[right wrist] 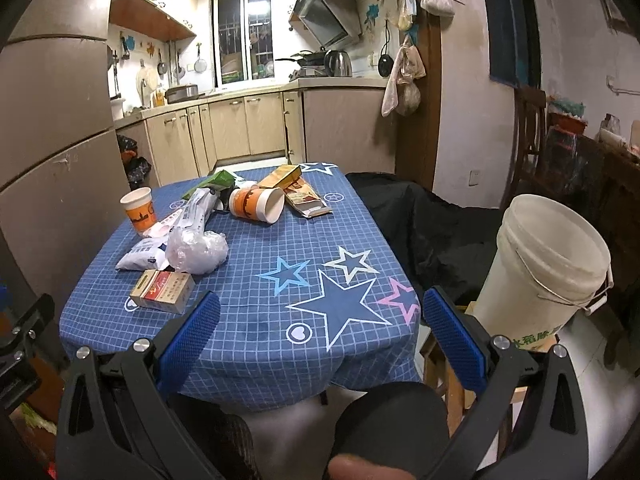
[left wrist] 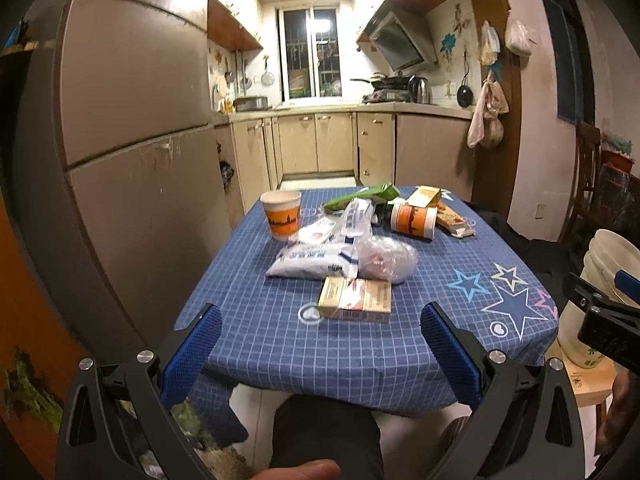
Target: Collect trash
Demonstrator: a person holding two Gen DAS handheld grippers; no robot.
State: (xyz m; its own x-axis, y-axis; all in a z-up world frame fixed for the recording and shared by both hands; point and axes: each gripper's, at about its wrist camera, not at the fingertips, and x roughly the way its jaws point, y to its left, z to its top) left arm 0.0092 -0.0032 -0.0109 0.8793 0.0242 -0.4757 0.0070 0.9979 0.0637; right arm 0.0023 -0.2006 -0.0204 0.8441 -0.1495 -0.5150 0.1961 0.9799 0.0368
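Observation:
Trash lies on a blue checked tablecloth. Nearest is a cigarette box, also in the right wrist view. Behind it are a crumpled clear plastic bag, a white packet, an upright orange paper cup, a tipped orange cup and green and yellow cartons. A white bucket stands on a stool to the right of the table. My left gripper is open and empty at the table's near edge. My right gripper is open and empty over the near right corner.
A tall fridge stands left of the table. Kitchen cabinets and a window are behind. Dark cloth lies over a seat between table and bucket. My knees are below the table's front edge.

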